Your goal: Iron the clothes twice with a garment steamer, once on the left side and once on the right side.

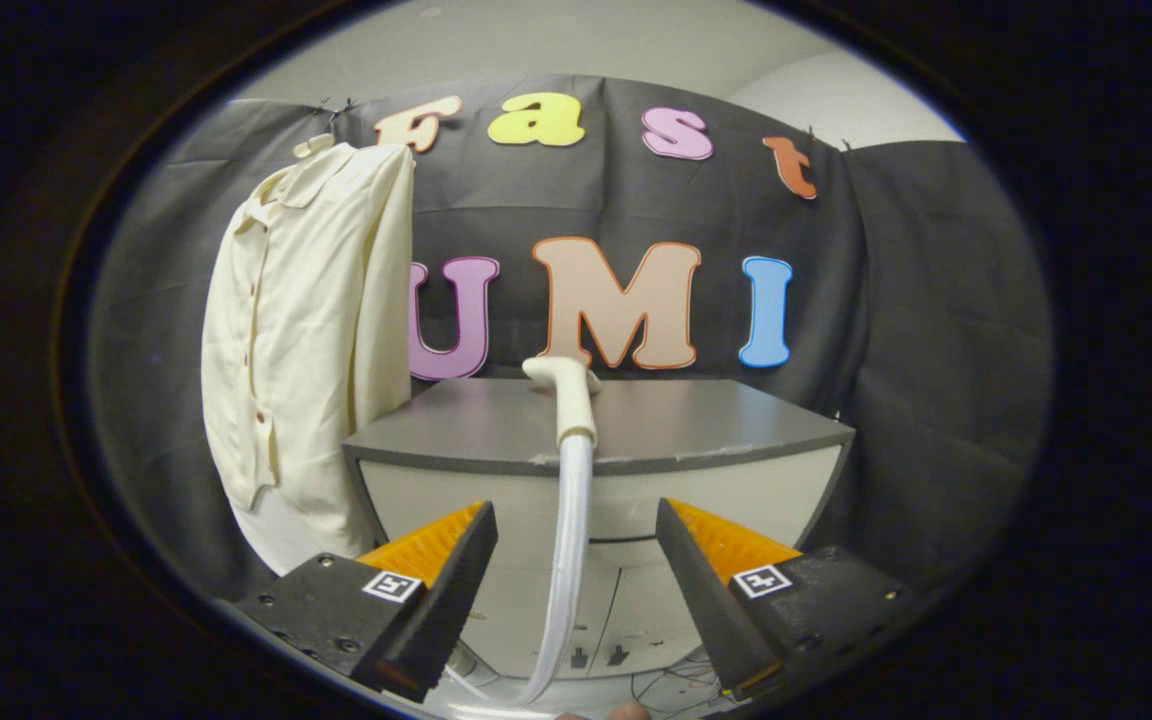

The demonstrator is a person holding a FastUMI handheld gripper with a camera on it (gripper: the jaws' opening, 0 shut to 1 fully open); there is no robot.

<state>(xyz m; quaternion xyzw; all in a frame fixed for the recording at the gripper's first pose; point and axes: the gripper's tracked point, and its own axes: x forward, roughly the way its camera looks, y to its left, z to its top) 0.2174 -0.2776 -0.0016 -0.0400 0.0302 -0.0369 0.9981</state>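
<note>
A cream button-up shirt [301, 320] hangs on a hanger against the black cloth wall, to the left of a grey cabinet [636, 425]. The garment steamer's cream head [566, 395] lies on the cabinet's top, and its pale hose [568, 560] hangs down over the cabinet's front. My gripper [576, 580] is open, well short of the cabinet. The hose runs down through the gap between the fingers, touching neither. The steamer head lies beyond the fingers, and the shirt is up and to the left of them.
The cabinet has a white front with drawers [626, 500]. Cables lie on the floor [676, 680] below it. Black cloth [936, 350] closes off the back and right side of the booth.
</note>
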